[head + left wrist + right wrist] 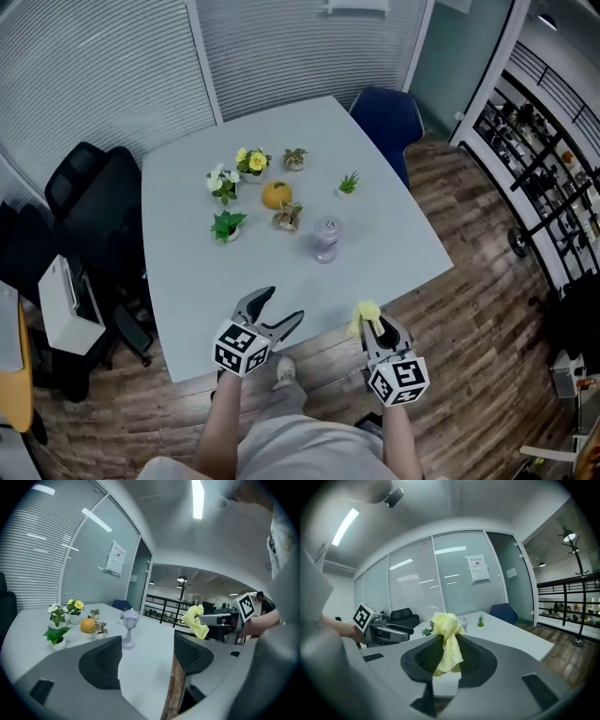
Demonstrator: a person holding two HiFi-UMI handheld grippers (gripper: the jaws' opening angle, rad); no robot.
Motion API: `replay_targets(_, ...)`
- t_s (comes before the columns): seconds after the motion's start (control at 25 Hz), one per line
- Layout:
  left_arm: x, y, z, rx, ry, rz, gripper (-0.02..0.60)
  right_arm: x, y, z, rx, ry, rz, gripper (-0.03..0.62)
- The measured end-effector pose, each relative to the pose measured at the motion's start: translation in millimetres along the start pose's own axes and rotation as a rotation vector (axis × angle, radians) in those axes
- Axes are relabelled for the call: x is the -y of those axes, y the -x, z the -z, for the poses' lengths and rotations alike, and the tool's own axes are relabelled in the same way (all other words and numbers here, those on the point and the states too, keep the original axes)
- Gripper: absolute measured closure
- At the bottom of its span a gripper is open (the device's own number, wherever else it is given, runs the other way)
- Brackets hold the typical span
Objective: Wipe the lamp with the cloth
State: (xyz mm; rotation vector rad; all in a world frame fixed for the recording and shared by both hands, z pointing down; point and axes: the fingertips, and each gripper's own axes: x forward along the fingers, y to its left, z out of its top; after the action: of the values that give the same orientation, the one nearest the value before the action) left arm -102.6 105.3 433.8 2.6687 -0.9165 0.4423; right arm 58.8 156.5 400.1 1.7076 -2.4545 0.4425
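My left gripper (286, 306) has its jaws spread wide with nothing between them, over the near edge of the grey table (187, 281). My right gripper (374, 325) is clamped on the yellow cloth (366, 310), which bunches up past the jaw tips. The small pale lamp (326, 239) stands upright on the table at my 12 o'clock, well apart from both grippers. An orange ornament (277, 194) and little potted plants (228, 225) sit toward its 10 o'clock.
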Motion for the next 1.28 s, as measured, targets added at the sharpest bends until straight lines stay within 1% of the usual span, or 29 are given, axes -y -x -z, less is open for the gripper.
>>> replay_targets(0.12,-29,-27,-3,-0.045,-0.022,0.052,0.258,10,-25,-2,-0.028,-0.016,0.053,0.510)
replay_targets(0.28,-55,-61,-4,-0.087,-0.039,0.122,0.258,23,-53,-2,-0.054,-0.034,0.114,0.508)
replay_targets(0.4,-71,-83,2,-0.119,-0.056,0.170,0.258,28,-69,-1,-0.066,-0.041,0.147,0.508)
replay_targets(0.64,-90,-120,13,-0.178,-0.137,0.229,0.258,36,-90,1,-0.091,-0.040,0.194,0.508)
replay_targets(0.92,-99,-158,24,-0.227,-0.184,0.246,0.258,44,-110,-2,-0.101,-0.043,0.178,0.508)
replay_targets(1.08,-96,-181,42,-0.303,-0.245,0.253,0.258,62,-119,0,-0.108,-0.055,0.162,0.507)
replay_targets(1.28,-100,-209,56,-0.361,-0.281,0.230,0.256,90,-134,-7,-0.116,-0.038,0.122,0.507)
